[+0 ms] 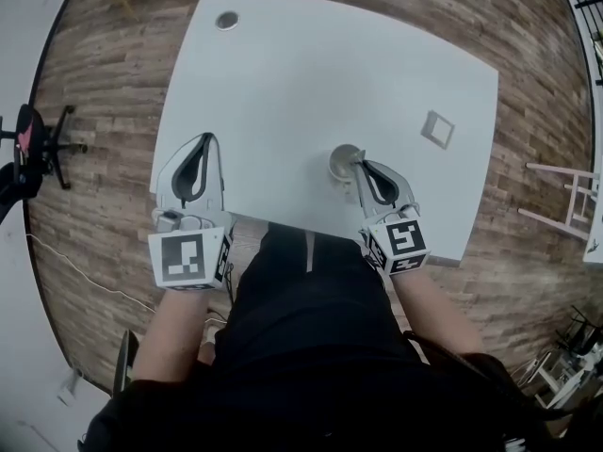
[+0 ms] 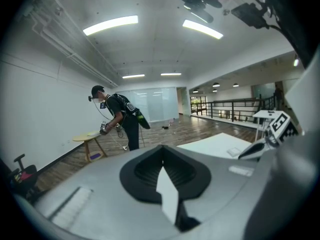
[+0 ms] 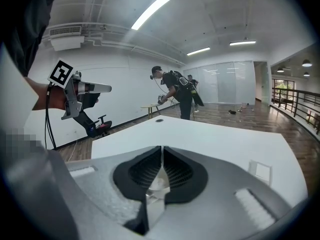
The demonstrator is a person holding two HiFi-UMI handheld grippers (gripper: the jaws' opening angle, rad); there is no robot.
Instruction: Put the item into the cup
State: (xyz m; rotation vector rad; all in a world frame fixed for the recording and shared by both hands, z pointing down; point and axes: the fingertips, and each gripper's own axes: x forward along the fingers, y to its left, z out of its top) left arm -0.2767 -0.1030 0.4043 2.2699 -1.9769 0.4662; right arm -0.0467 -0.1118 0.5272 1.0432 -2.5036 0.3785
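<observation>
I see the cup (image 1: 341, 161) on the table (image 1: 311, 73), near the front edge, close to me. The small flat item (image 1: 437, 128) lies on the table right of the cup and farther back, well apart. My right gripper (image 1: 359, 165) touches the cup's right side. My left gripper (image 1: 206, 140) is over the table's left edge.

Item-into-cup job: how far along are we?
Done: nothing visible yet. In hand: right claw looks closed on the cup rim; left claw shut, empty. Left: small square item lies on the table apart from the cup; pick it, drop it in.
</observation>
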